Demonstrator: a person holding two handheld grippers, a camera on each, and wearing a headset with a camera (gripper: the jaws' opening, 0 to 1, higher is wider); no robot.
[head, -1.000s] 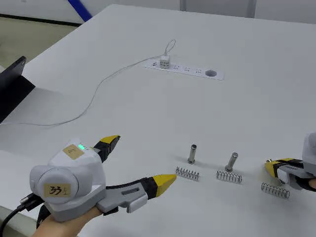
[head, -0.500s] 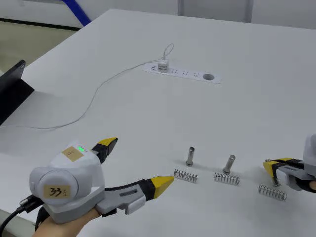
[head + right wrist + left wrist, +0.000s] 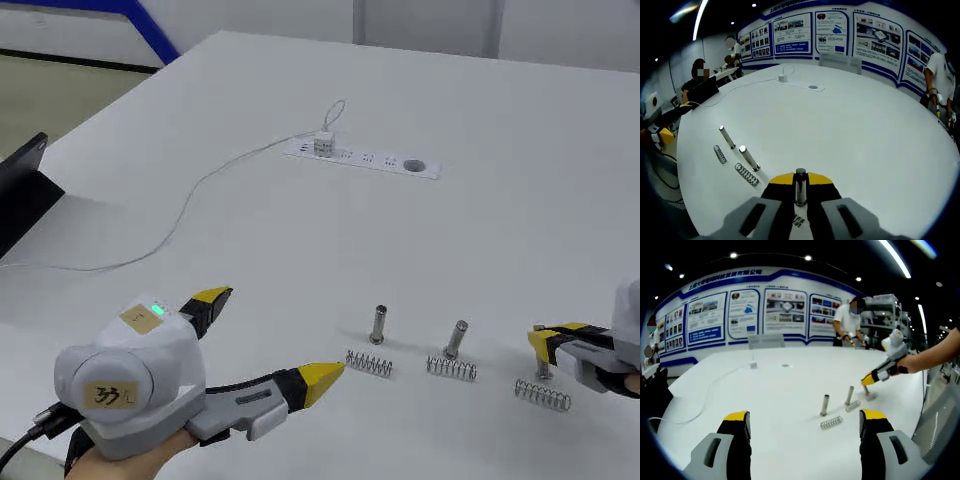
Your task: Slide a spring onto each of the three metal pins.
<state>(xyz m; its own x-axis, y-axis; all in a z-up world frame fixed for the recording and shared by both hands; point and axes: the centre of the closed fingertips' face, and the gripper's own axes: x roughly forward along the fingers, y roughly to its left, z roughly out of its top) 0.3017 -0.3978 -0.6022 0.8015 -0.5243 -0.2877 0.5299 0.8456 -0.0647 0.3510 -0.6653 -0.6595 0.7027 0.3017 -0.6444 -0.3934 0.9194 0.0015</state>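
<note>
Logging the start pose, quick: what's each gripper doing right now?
Left gripper: open, holding nothing.
Right gripper: closed on a pin that stands upright on the table.

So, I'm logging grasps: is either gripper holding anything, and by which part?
The right gripper grips one pin by its shaft, below the head; the left gripper is open, holding nothing.

On the white table a power strip lies at 12 o'clock, and its thin cable runs toward 9 o'clock. At 5 o'clock three metal pins stand upright in a row, with one spring lying just beside each.
</note>
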